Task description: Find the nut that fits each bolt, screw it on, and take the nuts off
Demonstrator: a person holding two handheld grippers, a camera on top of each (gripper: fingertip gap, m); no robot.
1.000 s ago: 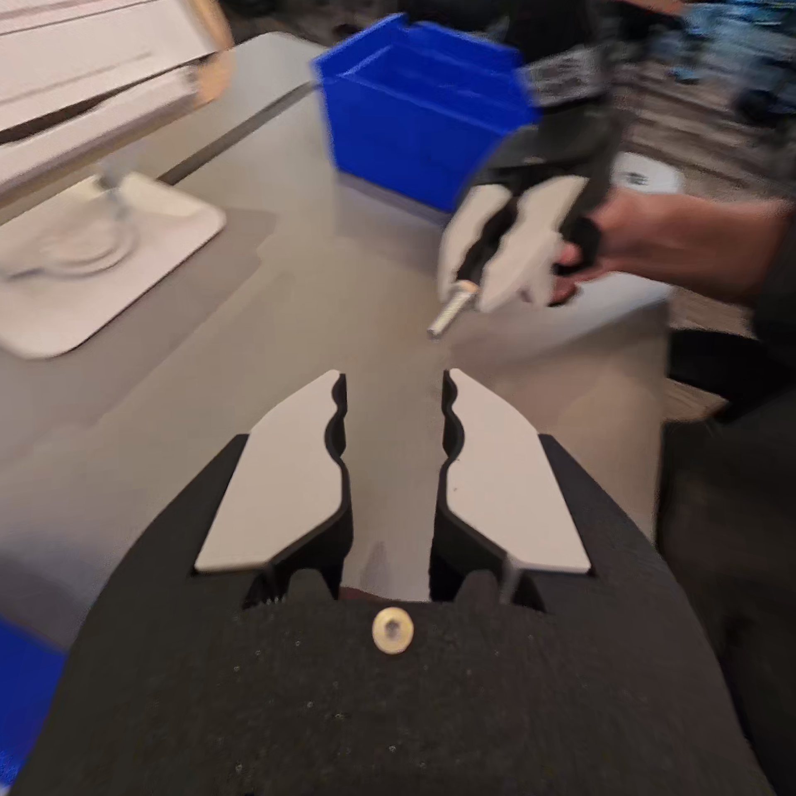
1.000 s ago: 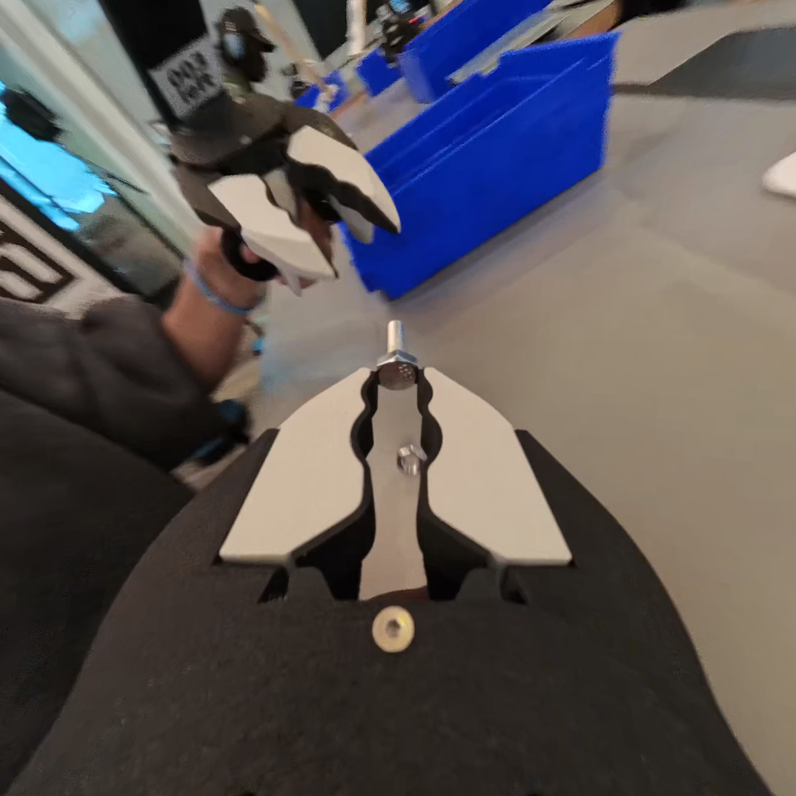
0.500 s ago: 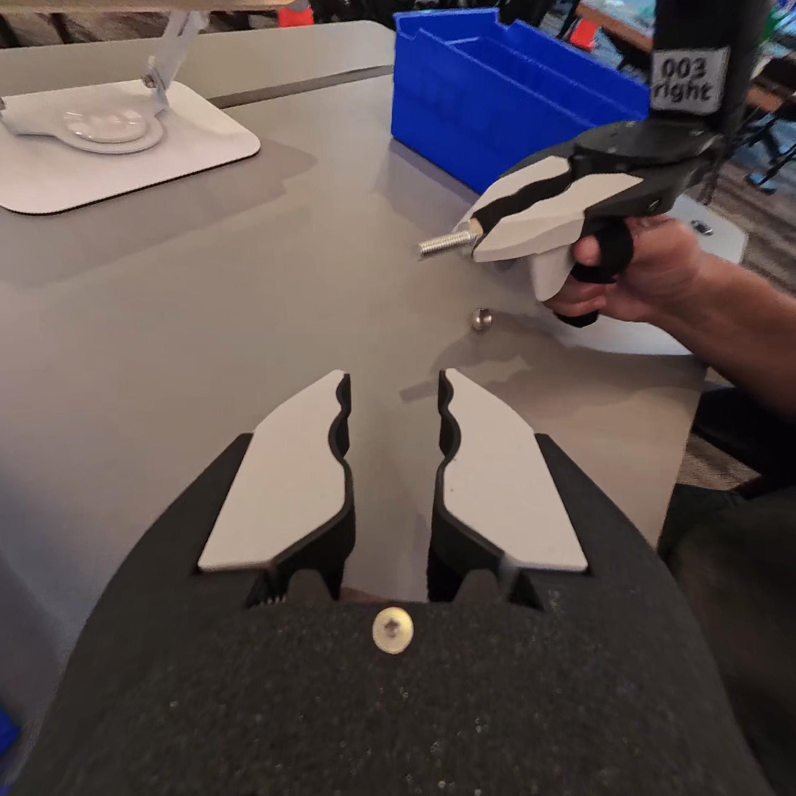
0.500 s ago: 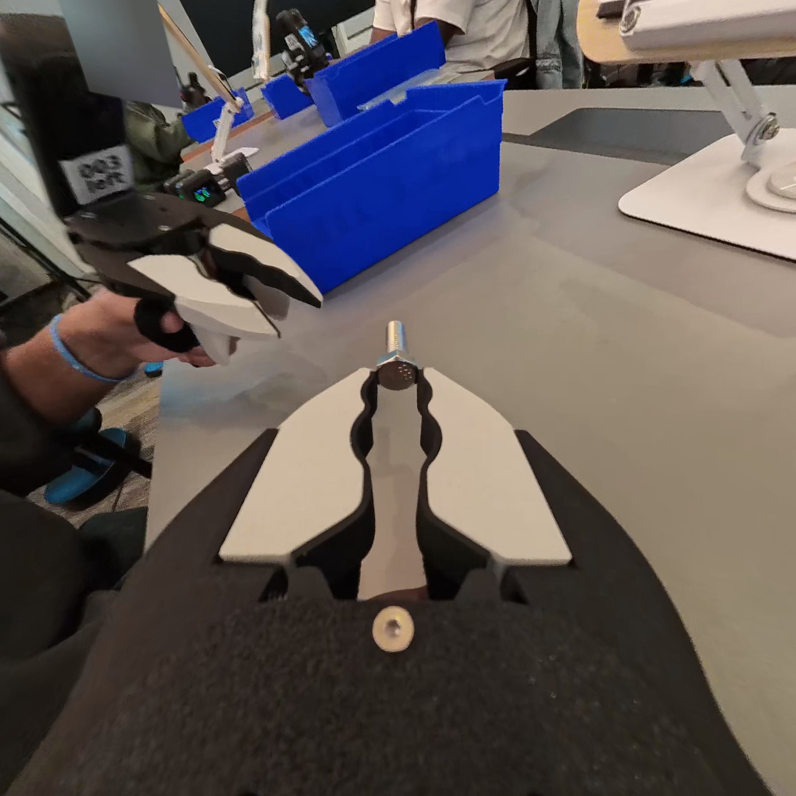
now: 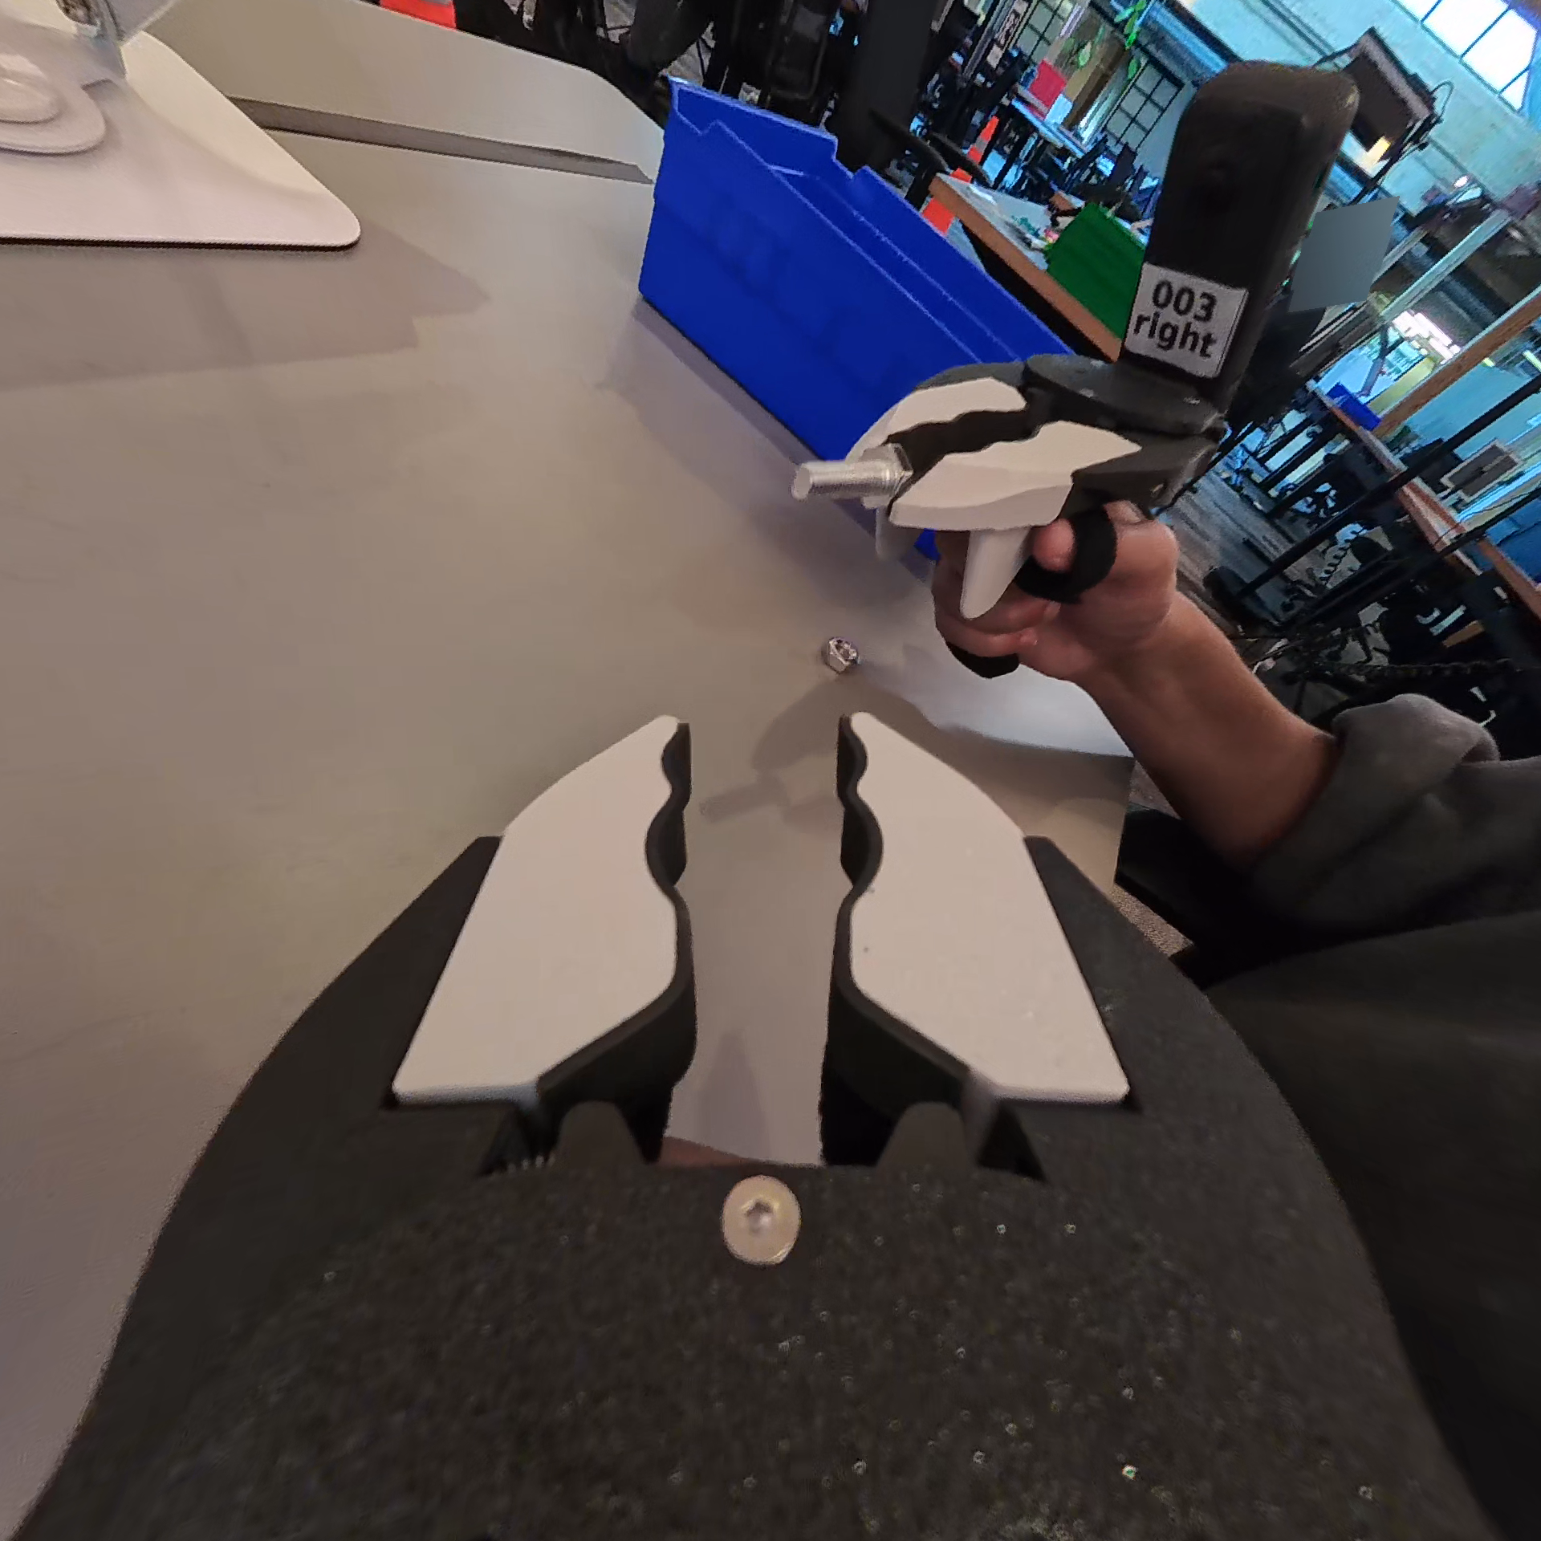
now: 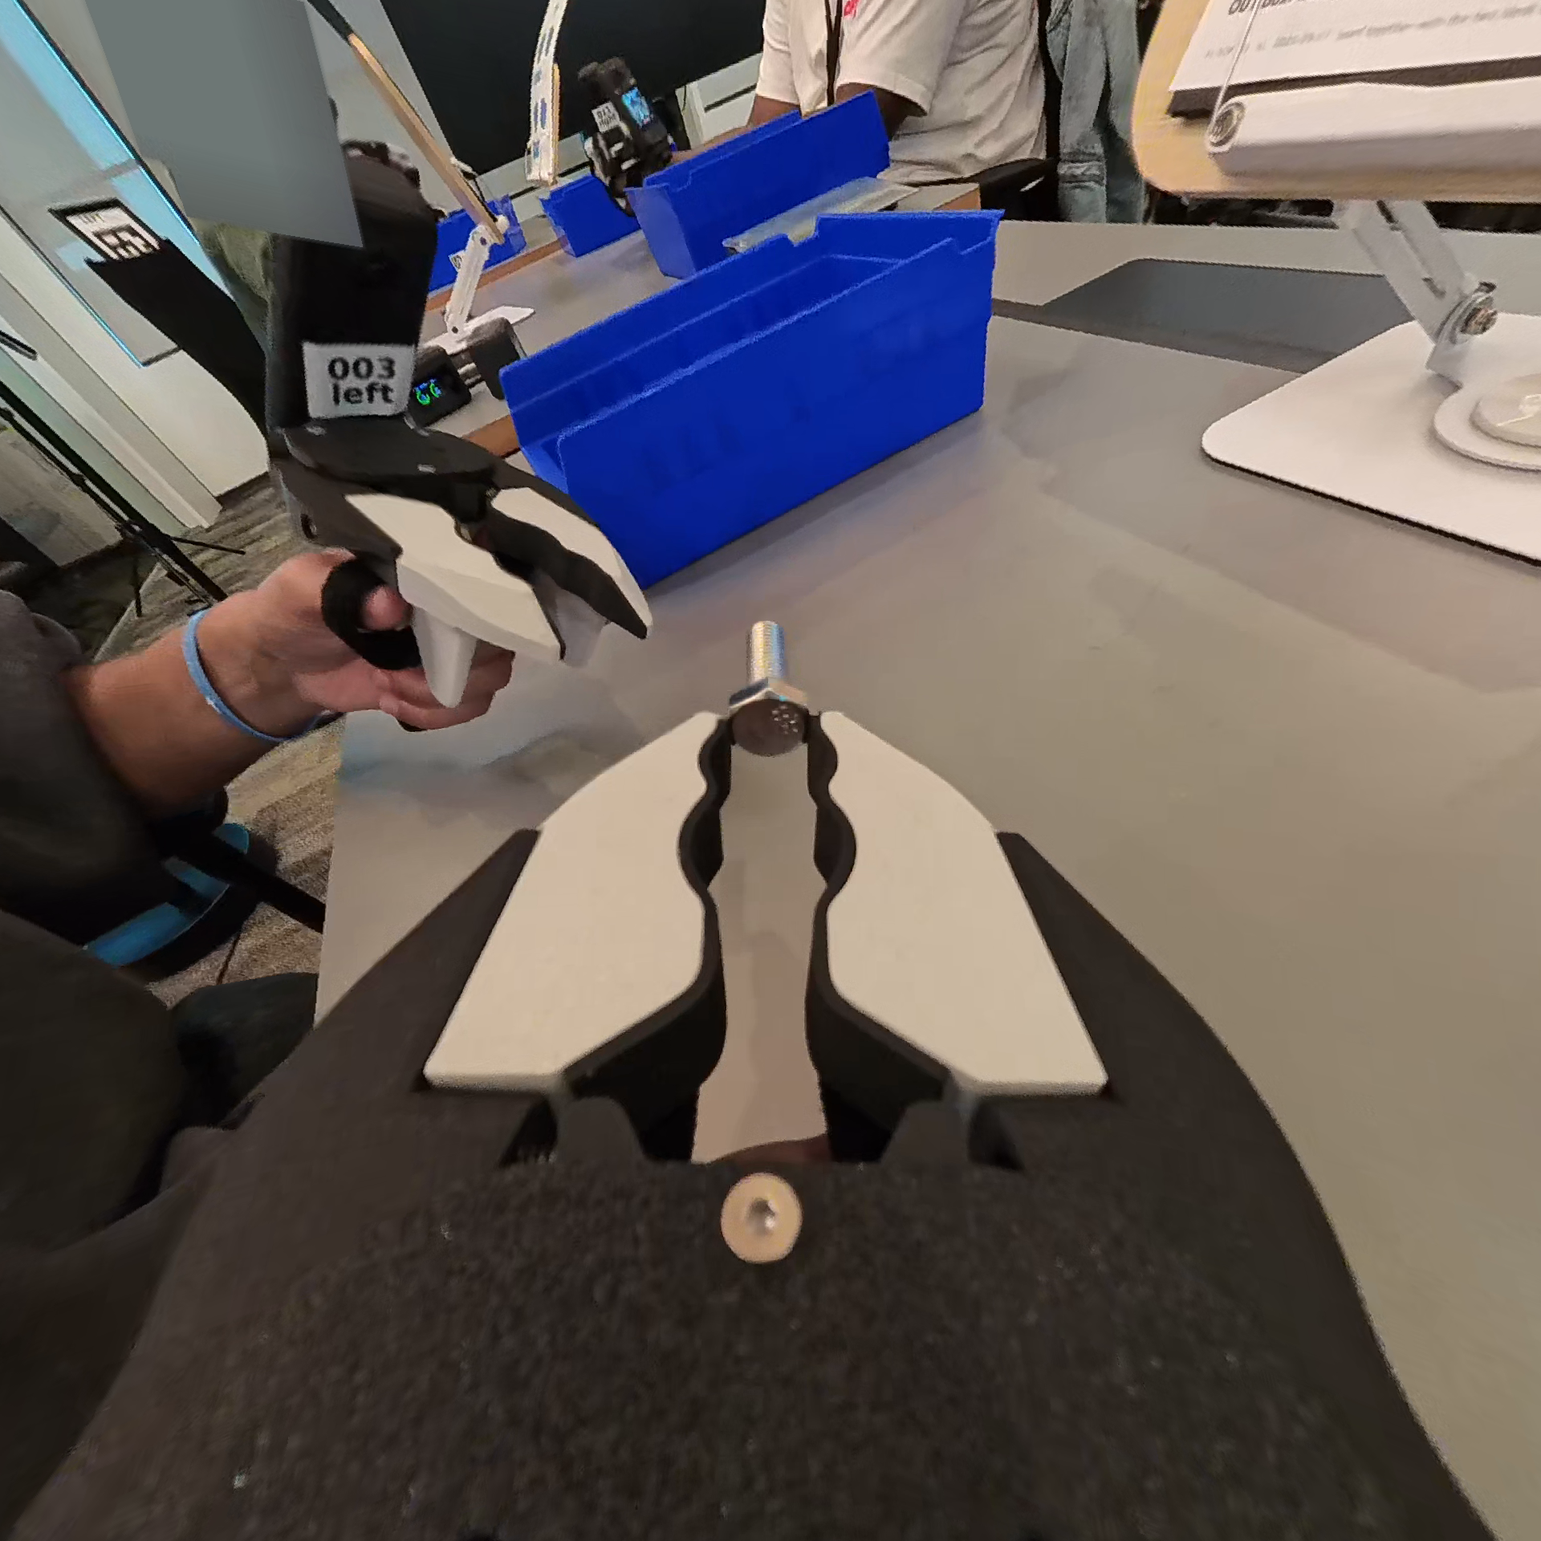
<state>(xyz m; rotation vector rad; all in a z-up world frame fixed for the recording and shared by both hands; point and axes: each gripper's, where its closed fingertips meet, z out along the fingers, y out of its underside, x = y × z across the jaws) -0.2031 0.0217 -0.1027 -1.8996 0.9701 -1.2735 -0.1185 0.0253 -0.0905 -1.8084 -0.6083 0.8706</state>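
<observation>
Bolt (image 6: 767, 700) first: its hex head is pinched between the tips of the right gripper (image 6: 769, 724), with the threaded shank sticking straight out ahead, clear of the grey surface (image 6: 1167, 709). From the left wrist view the same bolt (image 5: 850, 481) points away from the right gripper (image 5: 896, 488), which a hand (image 5: 1076, 600) holds up above the surface (image 5: 333, 584). The fingers (image 6: 600, 901) of that gripper are closed down to the width of the bolt head and no further.

One small nut (image 5: 840, 653) lies loose on the surface, below the raised bolt and just ahead of the left gripper (image 5: 763, 734). The left gripper holds nothing; its fingers (image 5: 567, 917) stand apart with bare surface showing between them. In the right wrist view the left gripper (image 6: 600, 621) hangs in the air near the bolt's tip, off to one side of it and not touching it, held by the other hand (image 6: 333, 650) with a blue band at the wrist.

A blue bin (image 5: 792, 283) sits farther back on the surface, and a white stand base (image 5: 167, 183) lies well apart from it, toward the far corner.
</observation>
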